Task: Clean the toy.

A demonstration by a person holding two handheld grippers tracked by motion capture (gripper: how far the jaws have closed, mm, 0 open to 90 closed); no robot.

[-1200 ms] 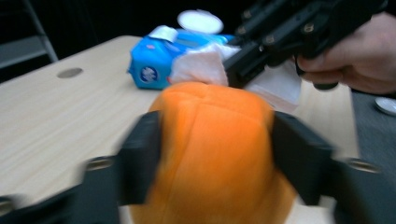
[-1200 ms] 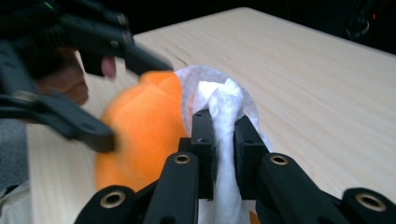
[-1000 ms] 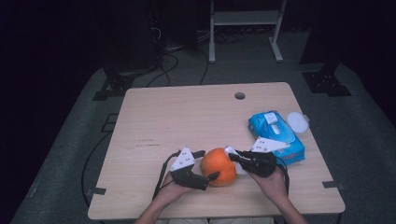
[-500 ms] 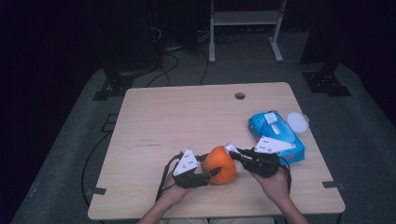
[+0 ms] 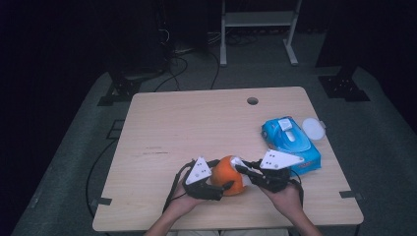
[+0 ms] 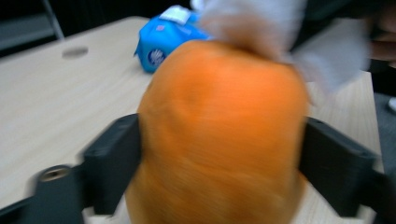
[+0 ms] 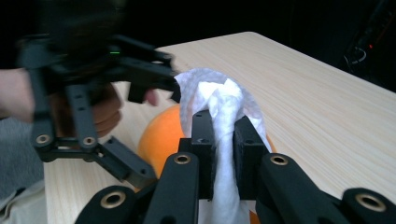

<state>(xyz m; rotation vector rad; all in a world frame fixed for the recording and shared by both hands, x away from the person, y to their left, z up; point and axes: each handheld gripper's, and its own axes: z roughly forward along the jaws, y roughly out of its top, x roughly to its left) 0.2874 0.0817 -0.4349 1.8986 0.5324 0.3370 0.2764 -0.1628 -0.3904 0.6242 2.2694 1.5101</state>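
An orange [image 5: 227,176] sits low over the front of the wooden table [image 5: 196,123], between the jaws of my left gripper [image 5: 221,177]. In the left gripper view the orange [image 6: 219,135] is blurred, with a black jaw tight against each side. The left gripper [image 6: 219,158] has just been opening its jaws, and the fruit is still between them. My right gripper [image 7: 219,126] is shut on a crumpled white wipe [image 7: 219,98], which it presses on the top right of the orange [image 7: 159,135]. From above, the right gripper [image 5: 242,171] meets the fruit from the right.
A blue pack of wipes [image 5: 290,140] lies at the right of the table, just behind my right hand, with a round white lid [image 5: 313,129] beside it. A small hole [image 5: 252,101] is near the far edge. The floor beyond holds cables and a metal stand.
My right gripper has shifted a little with the wipe across the top of the orange. The left hand and the orange have stayed in place.
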